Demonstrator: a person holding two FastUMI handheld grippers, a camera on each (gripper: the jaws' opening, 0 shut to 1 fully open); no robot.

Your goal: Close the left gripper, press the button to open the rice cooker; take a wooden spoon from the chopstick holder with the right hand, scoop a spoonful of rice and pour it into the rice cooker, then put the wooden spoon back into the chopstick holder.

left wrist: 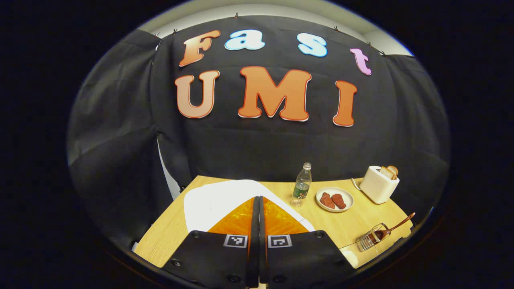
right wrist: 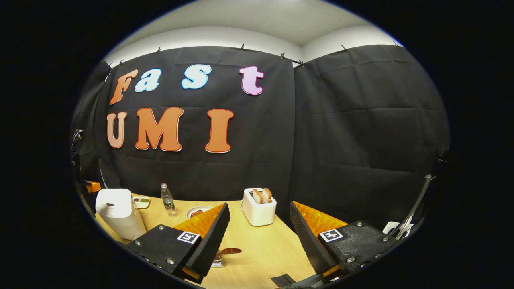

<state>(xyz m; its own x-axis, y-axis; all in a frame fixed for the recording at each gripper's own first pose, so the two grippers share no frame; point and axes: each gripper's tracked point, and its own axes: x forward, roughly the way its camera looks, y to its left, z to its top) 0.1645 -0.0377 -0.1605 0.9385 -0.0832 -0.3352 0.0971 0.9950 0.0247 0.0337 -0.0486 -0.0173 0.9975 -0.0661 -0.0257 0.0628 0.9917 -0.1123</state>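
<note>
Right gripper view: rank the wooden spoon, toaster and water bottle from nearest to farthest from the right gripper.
1. Wooden spoon, just past the left finger, low on the table.
2. Toaster, ahead, between the fingers.
3. Water bottle, far left, near the wall.
The right gripper is open.

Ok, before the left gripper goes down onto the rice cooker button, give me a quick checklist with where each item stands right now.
1. Left gripper closed: ok, fingers together in the left gripper view.
2. Left gripper over the rice cooker: ok, its white top lies right beneath the fingers.
3. Rice cooker lid still down: ok in the right gripper view.
4. Button lined up under the fingertips: cannot tell, the fingers hide it.
5. Right gripper open and empty: ok.
6. Wooden spoon in the chopstick holder: ok, handle sticking out.
</note>
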